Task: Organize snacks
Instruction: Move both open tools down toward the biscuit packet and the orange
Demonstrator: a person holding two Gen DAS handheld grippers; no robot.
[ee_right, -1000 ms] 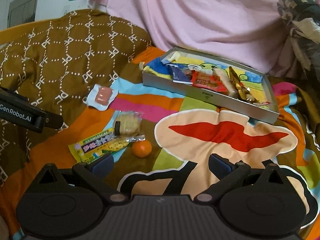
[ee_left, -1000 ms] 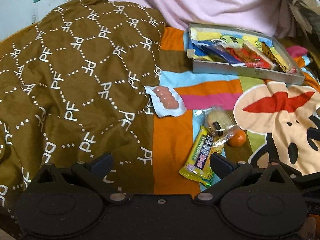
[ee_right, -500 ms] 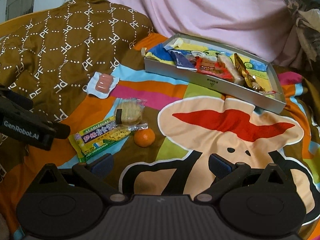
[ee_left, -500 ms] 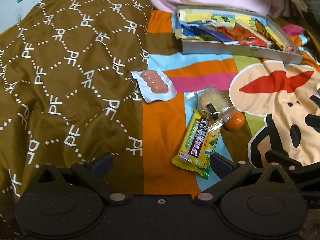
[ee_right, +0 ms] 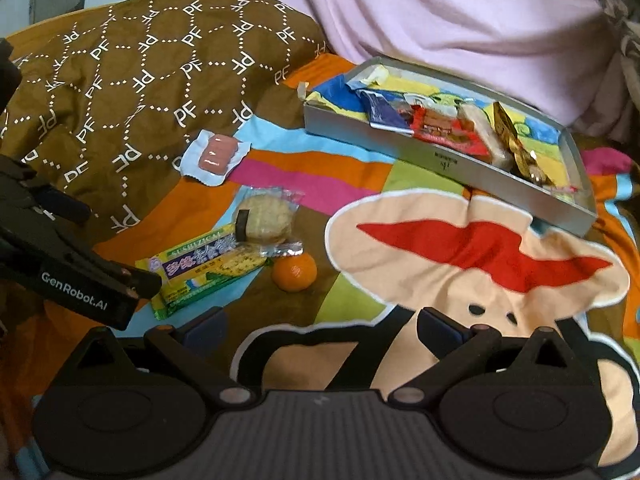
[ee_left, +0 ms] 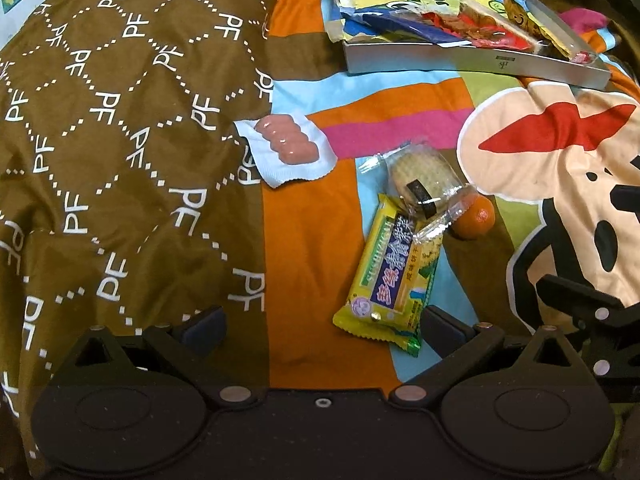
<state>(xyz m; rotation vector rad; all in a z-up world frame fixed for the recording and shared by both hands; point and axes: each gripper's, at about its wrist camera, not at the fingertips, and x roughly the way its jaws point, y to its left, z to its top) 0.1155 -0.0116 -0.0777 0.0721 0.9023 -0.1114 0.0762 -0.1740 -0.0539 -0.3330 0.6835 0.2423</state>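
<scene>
Loose snacks lie on a colourful cartoon bedspread: a yellow biscuit pack (ee_left: 394, 270) (ee_right: 204, 266), a clear-wrapped round cracker (ee_left: 422, 188) (ee_right: 266, 218) resting on its far end, a small orange (ee_left: 474, 216) (ee_right: 294, 272), and a pink sausage pack (ee_left: 286, 146) (ee_right: 218, 152). A grey tray (ee_left: 472, 66) (ee_right: 448, 160) farther back holds several wrapped snacks. My left gripper (ee_left: 320, 326) is open, its right finger beside the yellow pack's near end. My right gripper (ee_right: 322, 330) is open over the cartoon face, holding nothing.
A brown quilt (ee_left: 120, 120) with a white "PF" pattern covers the left side. A pink cloth (ee_right: 440, 12) is piled behind the tray. In the right wrist view the left gripper's body (ee_right: 72, 280) reaches in from the left, close to the yellow pack.
The left gripper has moved forward and down toward the yellow pack, which now lies by its right finger. The right gripper has also advanced; the snacks look larger.
</scene>
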